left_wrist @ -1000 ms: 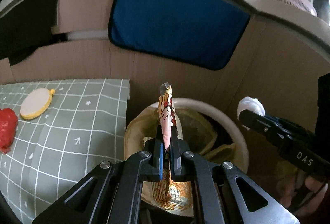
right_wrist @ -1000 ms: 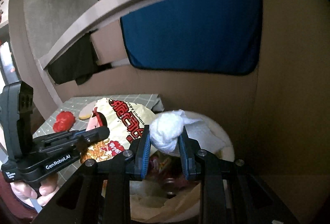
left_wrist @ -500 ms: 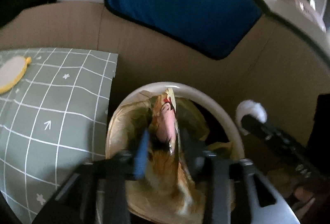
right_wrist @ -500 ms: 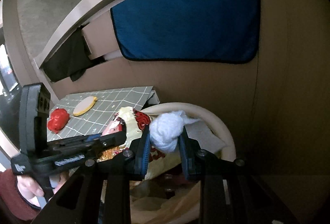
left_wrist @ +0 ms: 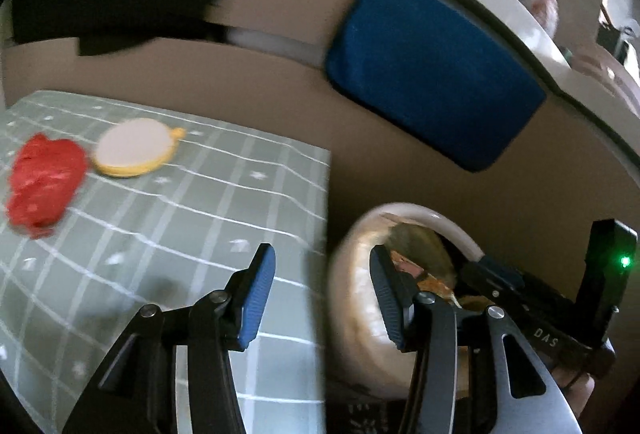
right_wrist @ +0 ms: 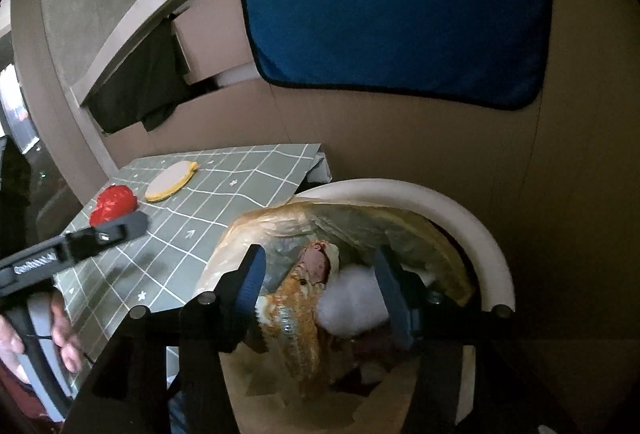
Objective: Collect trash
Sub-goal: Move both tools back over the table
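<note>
My left gripper (left_wrist: 322, 298) hangs over the gap between the table and the white bin (left_wrist: 360, 298), jaws opening, nothing between them. My right gripper (right_wrist: 322, 288) is over the bin (right_wrist: 480, 234), jaws opening. A white paper wad (right_wrist: 352, 302) shows between its fingers, loose, close to the right finger and clear of the left pad. Beside the wad, the orange snack wrapper (right_wrist: 306, 294) stands inside the bin's liner. A red crumpled piece (left_wrist: 44, 182) and a round yellow-rimmed pad (left_wrist: 136, 148) lie on the table's far left.
The table wears a green grid cloth (left_wrist: 180, 234) whose right edge meets the bin. Brown cardboard walls (right_wrist: 400, 138) close the back and right, with a blue cloth (right_wrist: 400, 14) hung on them. A person's hand (right_wrist: 64, 334) holds the left gripper's handle.
The left gripper let the snack wrapper go into the bin and swung left toward the table. The right gripper opened and released the white wad, sinking a little over the bin.
</note>
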